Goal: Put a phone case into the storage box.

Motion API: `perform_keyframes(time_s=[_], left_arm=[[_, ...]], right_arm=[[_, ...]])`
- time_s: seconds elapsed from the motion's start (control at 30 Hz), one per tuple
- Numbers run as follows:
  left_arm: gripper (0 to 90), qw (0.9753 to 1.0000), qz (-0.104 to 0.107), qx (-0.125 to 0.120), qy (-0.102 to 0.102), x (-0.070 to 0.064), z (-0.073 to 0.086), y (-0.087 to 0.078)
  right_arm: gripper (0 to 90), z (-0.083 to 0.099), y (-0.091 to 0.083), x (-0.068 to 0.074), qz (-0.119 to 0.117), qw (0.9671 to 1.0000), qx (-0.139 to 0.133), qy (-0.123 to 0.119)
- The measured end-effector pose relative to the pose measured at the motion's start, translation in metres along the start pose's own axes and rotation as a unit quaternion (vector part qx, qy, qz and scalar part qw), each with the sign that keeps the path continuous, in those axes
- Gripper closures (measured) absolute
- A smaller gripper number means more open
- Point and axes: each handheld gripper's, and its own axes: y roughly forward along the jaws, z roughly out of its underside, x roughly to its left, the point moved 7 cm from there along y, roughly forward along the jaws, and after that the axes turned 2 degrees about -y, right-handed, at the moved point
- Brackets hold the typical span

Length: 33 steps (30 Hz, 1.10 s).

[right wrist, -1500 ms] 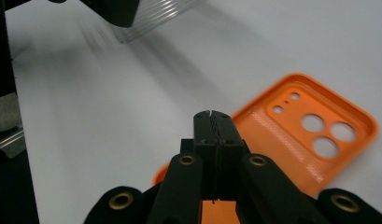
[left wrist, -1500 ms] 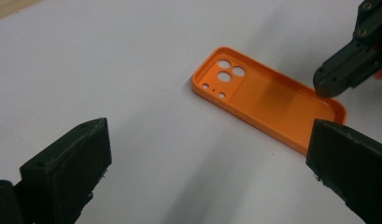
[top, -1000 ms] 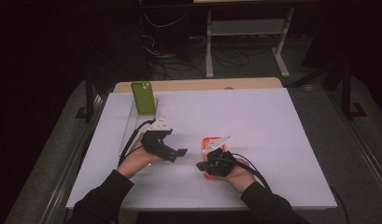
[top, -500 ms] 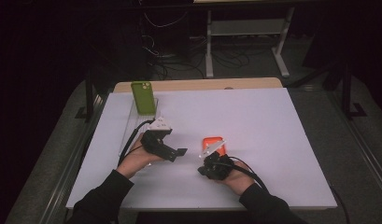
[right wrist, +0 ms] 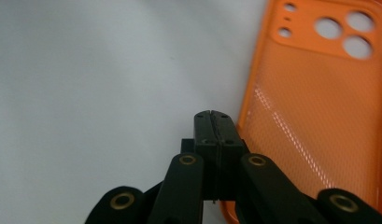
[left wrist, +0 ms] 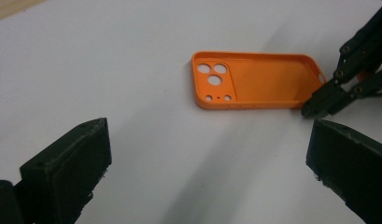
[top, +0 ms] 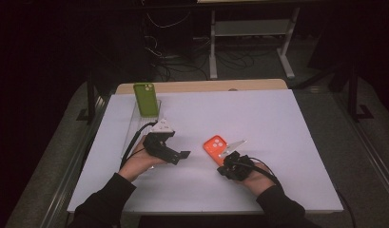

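Bare white table (top: 277, 128) surrounds the orange case (top: 215, 145); green phone (top: 145, 99) stands well apart.

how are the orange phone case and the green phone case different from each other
The orange phone case lies flat on the white table, hollow side up, by the shut right claw. The green phone case stands upright at the far left, in a clear tray. Both have camera cutouts at one end.

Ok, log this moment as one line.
left gripper: open, empty | right gripper: shut, at case edge | orange plastic phone case: flat, inside up, on white table
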Motion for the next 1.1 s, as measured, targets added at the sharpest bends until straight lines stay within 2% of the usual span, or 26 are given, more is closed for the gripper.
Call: perform_keyframes(time_s=[0.2, 0.27, 0.3, 0.43, 0.5, 0.57, 0.63, 0.67, 0.73, 0.83, 0.9, 0.97, 1.1], left_arm=[[0.0, 1.0, 0.001, 0.0, 0.002, 0.0, 0.0, 0.0], [0.0, 1.0, 0.002, -0.001, 0.002, 0.0, 0.0, 0.0], [0.0, 1.0, 0.003, -0.002, 0.002, -0.001, 0.0, 0.0], [0.0, 1.0, 0.004, -0.001, 0.001, -0.001, 0.0, 0.0], [0.0, 1.0, 0.003, 0.0, 0.005, 0.0, 0.0, 0.0], [0.0, 1.0, 0.003, 0.0, 0.002, -0.001, 0.0, 0.0], [0.0, 1.0, 0.004, -0.001, 0.001, -0.001, 0.0, 0.0], [0.0, 1.0, 0.006, -0.001, 0.0, -0.001, 0.0, 0.0], [0.0, 1.0, 0.006, -0.002, -0.001, 0.0, 0.0, 0.0], [0.0, 0.9999, 0.008, -0.005, -0.005, -0.001, 0.0, 0.0], [0.0, 1.0, 0.006, -0.004, 0.0, 0.0, 0.0, 0.0], [0.0, 1.0, 0.006, -0.003, 0.001, 0.001, 0.0, 0.0], [0.0, 1.0, 0.006, -0.003, 0.0, 0.0, 0.0, 0.0]], right_arm=[[88.1, 0.006, -0.005, -0.012, 0.005, 0.9999, -0.002, 0.013], [88.0, 0.004, -0.008, -0.011, -0.014, 0.9997, -0.019, 0.012], [87.2, 0.002, -0.012, -0.01, -0.025, 0.9991, -0.028, 0.021], [73.4, 0.001, -0.025, -0.014, -0.029, 0.9977, -0.058, 0.021], [66.4, 0.003, -0.032, -0.02, -0.023, 0.9968, -0.072, 0.027], [59.6, 0.006, -0.039, -0.025, -0.029, 0.9953, -0.085, 0.036], [53.2, 0.01, -0.046, -0.033, -0.016, 0.994, -0.101, 0.038], [50.7, 0.011, -0.049, -0.034, -0.017, 0.9934, -0.104, 0.045], [45.5, 0.014, -0.055, -0.04, -0.011, 0.9918, -0.119, 0.044], [36.9, 0.022, -0.064, -0.049, -0.007, 0.9885, -0.138, 0.061], [28.4, 0.026, -0.068, -0.052, 0.002, 0.9861, -0.151, 0.07], [20.3, 0.03, -0.07, -0.055, 0.015, 0.9849, -0.16, 0.063], [1.3, 0.036, -0.073, -0.059, 0.036, 0.9822, -0.173, 0.065]])
